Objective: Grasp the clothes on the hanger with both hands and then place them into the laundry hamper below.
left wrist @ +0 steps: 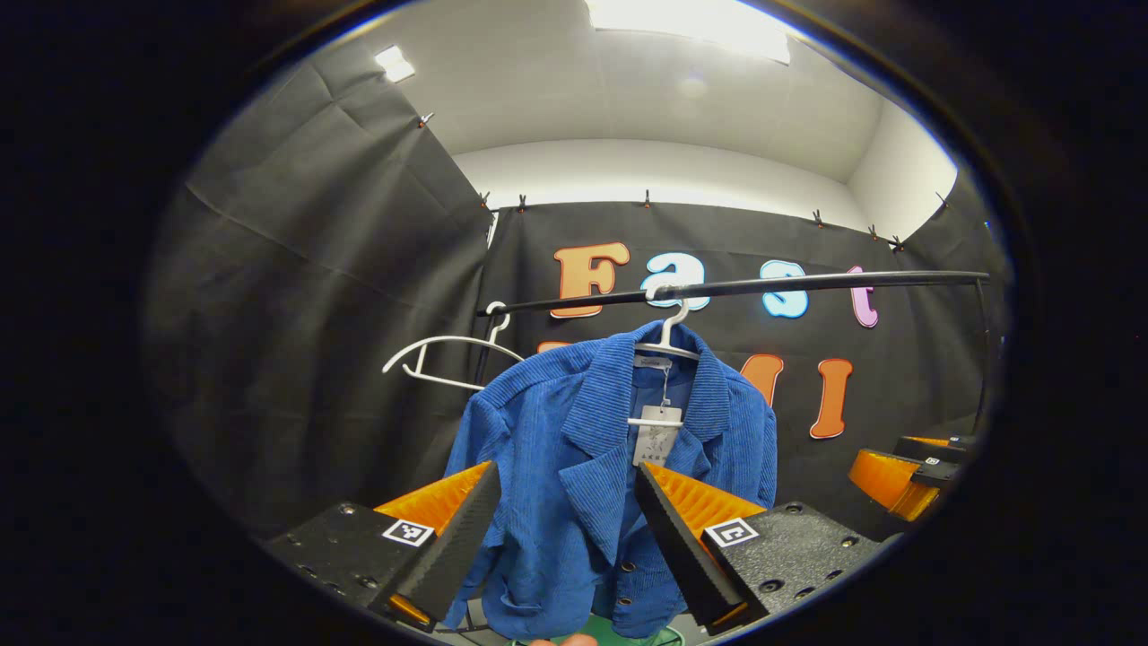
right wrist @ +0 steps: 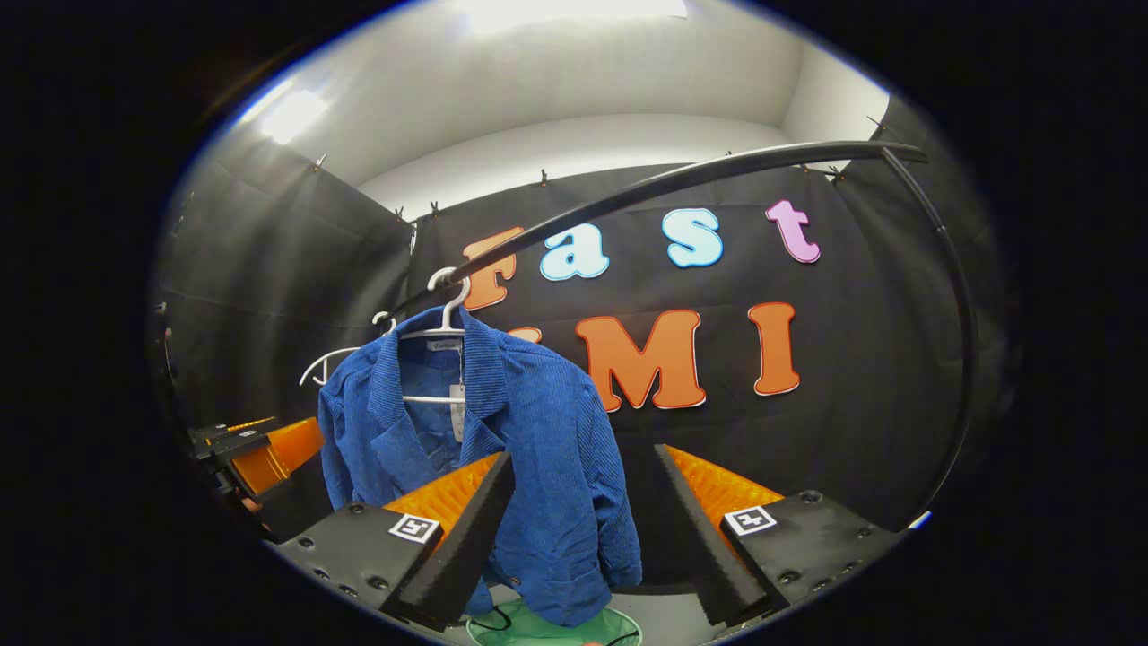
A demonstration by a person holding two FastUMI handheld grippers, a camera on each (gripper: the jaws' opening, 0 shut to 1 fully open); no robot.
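Left gripper (left wrist: 565, 529) holds its jaws spread wide, with nothing pressed between them; the blue corduroy jacket (left wrist: 574, 467) hangs beyond the gap, and whether the fingertips touch the cloth is hard to tell. Right gripper (right wrist: 583, 525) is likewise spread wide and holds nothing, the jacket (right wrist: 529, 449) showing behind its left finger and part of the gap. In the left gripper view the right gripper appears at the right edge (left wrist: 906, 471), mostly cut off; in the right gripper view the left gripper shows at the left edge (right wrist: 260, 453), also cut off.

The jacket hangs with its long axis vertical, collar up and hem down, front open toward the cameras. It sits on a white hanger (left wrist: 668, 345) hooked over the black rail (left wrist: 807, 283), near the rail's left end. A paper tag (left wrist: 656, 435) dangles inside the collar; its print is too small to read. A second white hanger (left wrist: 444, 359) hangs bare by the rail's left end.

Below the hem, a green rim of the laundry hamper (right wrist: 556, 628) peeks out, the rest hidden by the jacket and fingers.
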